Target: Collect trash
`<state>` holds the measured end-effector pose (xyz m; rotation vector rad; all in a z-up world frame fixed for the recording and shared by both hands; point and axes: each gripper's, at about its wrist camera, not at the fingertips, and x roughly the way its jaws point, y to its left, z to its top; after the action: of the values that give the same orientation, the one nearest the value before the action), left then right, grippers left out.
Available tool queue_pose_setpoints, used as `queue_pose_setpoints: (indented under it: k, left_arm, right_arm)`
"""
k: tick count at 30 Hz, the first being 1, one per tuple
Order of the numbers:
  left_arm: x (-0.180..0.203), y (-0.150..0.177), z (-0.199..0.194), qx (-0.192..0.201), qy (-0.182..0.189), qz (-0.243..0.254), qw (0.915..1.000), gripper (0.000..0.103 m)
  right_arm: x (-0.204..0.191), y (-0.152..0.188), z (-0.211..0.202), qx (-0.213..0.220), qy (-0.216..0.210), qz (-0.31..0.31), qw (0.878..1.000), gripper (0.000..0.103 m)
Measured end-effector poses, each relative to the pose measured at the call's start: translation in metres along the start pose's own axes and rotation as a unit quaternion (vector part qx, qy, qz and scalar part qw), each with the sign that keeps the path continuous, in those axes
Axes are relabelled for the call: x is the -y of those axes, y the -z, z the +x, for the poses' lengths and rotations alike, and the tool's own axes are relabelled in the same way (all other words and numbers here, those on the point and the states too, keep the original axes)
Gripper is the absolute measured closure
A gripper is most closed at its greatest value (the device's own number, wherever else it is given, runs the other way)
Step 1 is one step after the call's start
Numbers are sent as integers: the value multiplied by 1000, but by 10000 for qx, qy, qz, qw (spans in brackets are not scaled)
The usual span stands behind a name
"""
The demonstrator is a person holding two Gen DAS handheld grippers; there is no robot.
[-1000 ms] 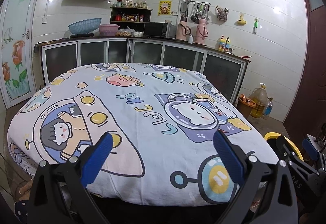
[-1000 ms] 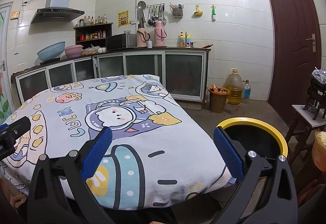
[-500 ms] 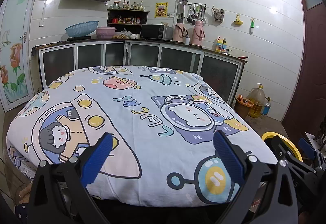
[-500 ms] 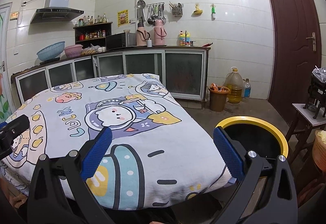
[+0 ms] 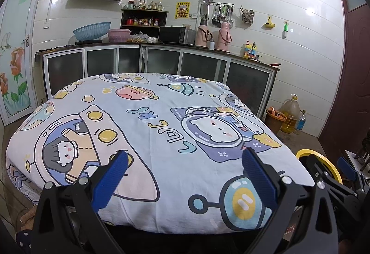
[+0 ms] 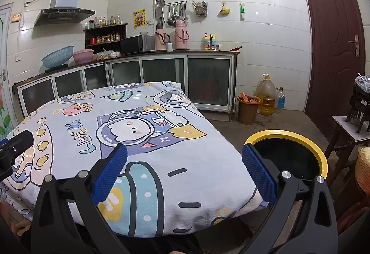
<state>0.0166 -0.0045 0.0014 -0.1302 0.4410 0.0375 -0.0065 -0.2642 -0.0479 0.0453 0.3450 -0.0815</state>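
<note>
No trash shows on the cartoon-print cloth (image 5: 161,129) covering the tabletop. The yellow-rimmed bin (image 6: 286,157) stands off its right edge, nearer the right tool (image 6: 185,166) than the left tool (image 5: 182,170) (both spread wide, holding nothing). Behind lie kitchen cabinets (image 6: 161,73) and white tiles.

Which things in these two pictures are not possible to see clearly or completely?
- Yellow-rimmed bin: the inside is black in the right wrist view; contents unknown. In the left wrist view the right tongs cover most of it.
- Brown bucket: orange contents too small to identify.
- Under the table cloth: hidden by the cloth in both views.
- Stool and basket: cut off by the right edge.
- Shelf bottles: labels too small.
</note>
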Motion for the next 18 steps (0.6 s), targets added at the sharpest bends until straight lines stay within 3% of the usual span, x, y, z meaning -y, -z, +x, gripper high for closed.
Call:
queue_pose_setpoints:
  k: [18]
  left_arm:
    - [1, 3, 2, 8, 23, 17, 10000, 8]
  right_arm:
    - [1, 1, 1, -43, -16, -9, 10000, 8]
